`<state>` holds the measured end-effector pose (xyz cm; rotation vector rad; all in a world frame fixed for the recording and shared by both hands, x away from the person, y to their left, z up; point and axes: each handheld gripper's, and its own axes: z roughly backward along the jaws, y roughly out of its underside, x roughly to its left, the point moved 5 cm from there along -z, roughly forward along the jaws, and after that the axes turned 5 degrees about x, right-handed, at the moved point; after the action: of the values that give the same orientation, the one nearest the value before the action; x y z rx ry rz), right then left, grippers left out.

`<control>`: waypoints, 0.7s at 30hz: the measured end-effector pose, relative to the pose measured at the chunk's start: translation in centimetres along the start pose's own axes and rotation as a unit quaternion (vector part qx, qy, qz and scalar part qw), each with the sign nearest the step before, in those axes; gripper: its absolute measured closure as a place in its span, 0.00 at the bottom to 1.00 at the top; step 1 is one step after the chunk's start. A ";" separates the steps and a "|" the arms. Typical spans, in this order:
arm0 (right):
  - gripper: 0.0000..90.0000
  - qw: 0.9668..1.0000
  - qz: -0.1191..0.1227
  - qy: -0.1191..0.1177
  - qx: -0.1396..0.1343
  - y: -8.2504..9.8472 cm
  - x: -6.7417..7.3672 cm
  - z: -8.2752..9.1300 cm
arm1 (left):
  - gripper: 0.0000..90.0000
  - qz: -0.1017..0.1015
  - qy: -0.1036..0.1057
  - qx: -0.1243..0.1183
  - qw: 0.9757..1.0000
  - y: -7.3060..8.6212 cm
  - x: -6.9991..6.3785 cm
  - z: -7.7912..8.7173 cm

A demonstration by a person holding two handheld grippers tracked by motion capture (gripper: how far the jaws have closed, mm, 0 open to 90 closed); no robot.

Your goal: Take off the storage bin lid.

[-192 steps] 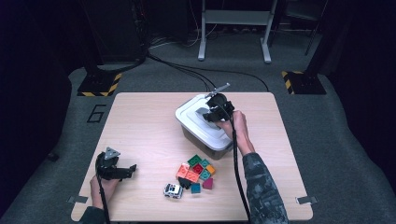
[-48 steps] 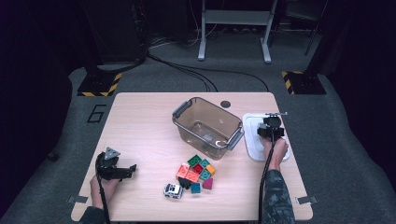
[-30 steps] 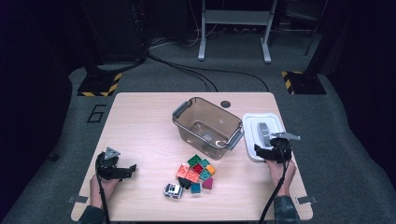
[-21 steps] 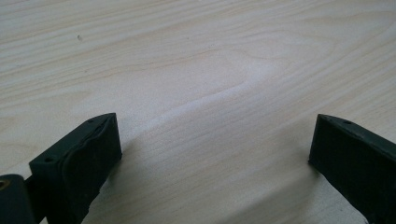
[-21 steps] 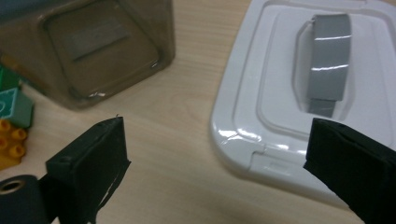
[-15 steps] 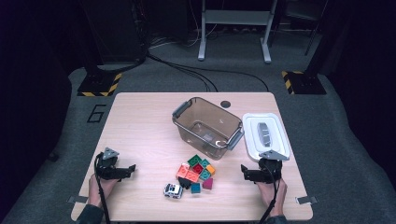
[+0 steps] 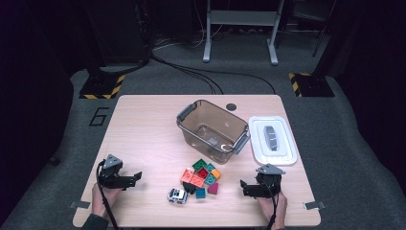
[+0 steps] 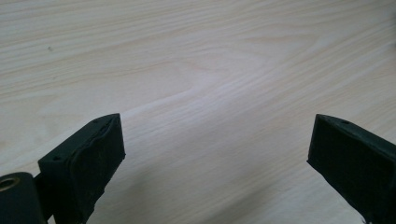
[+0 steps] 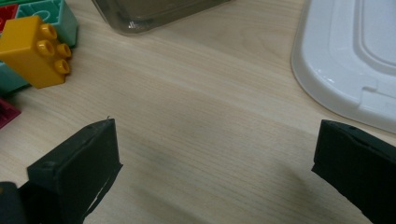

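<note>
Clear plastic bin (image 7: 213, 130), grey handles, lid off, mid-tabletop (image 7: 143, 124); nothing visible inside. White lid (image 7: 272, 140) flat just right of bin. Coloured blocks (image 7: 200, 176) and small toy car (image 7: 177, 195) clustered in front of bin. Left tool (image 7: 135, 177) near front-left corner, jaws wide apart, empty. Right tool (image 7: 243, 185) front-right, jaws wide apart, empty; yellow block (image 9: 35, 50) nearby.

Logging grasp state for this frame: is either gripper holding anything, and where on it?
Nothing is held. The left gripper and right gripper both have jaws wide apart over bare table.
</note>
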<state>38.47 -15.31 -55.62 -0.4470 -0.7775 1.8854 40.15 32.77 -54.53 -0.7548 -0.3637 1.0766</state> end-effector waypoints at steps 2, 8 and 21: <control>0.00 1.000 0.005 0.000 0.003 0.2 0.1 -0.3 | 0.04 -0.008 0.007 0.004 1.000 0.0 -0.6 0.3; 0.00 1.000 0.009 0.004 0.019 0.3 0.4 -0.6 | 0.04 -0.022 0.021 -0.005 1.000 -0.5 -2.3 1.2; 0.01 1.000 0.011 0.008 0.024 0.4 0.4 -0.8 | 0.03 -0.056 0.042 -0.031 0.997 -1.9 -5.5 2.7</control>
<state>38.51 -14.78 -56.44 -0.4423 -0.7187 1.9135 37.27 28.38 -50.87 -0.8224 -0.3646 0.9291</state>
